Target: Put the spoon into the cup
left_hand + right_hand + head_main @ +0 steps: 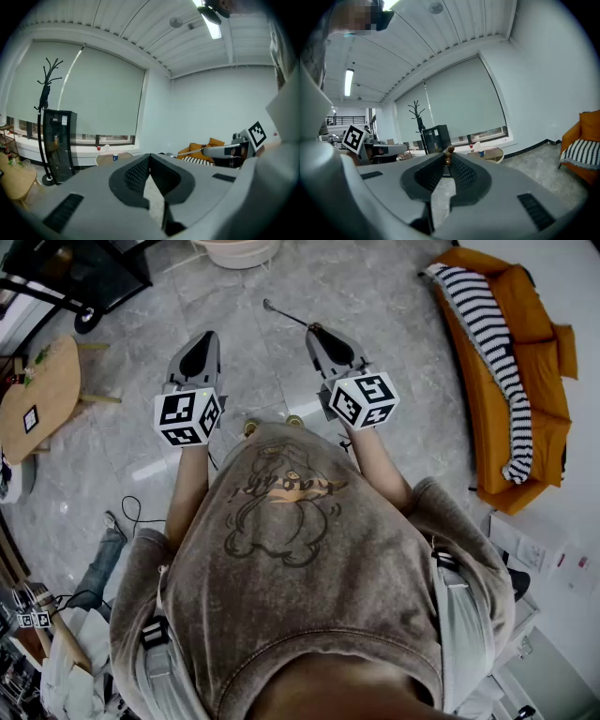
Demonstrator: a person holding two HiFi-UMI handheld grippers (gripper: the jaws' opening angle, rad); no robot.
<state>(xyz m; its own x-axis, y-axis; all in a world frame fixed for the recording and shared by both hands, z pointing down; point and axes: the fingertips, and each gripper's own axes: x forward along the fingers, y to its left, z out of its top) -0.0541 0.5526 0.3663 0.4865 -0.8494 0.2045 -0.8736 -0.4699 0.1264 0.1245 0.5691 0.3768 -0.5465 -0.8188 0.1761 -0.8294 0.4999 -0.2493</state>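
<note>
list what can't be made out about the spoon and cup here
- small blue thing, left gripper view: too small to tell whether it is the cup.
- spoon, right gripper view: only its brown end shows; the jaws hide the rest.
- round white thing, head view: cut off by the top edge.

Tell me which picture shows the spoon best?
The head view: the spoon shows full length, sticking out of the right gripper's closed jaws. The left gripper view shows it small and side-on. The right gripper view shows only its brown handle end between the jaws.
</note>
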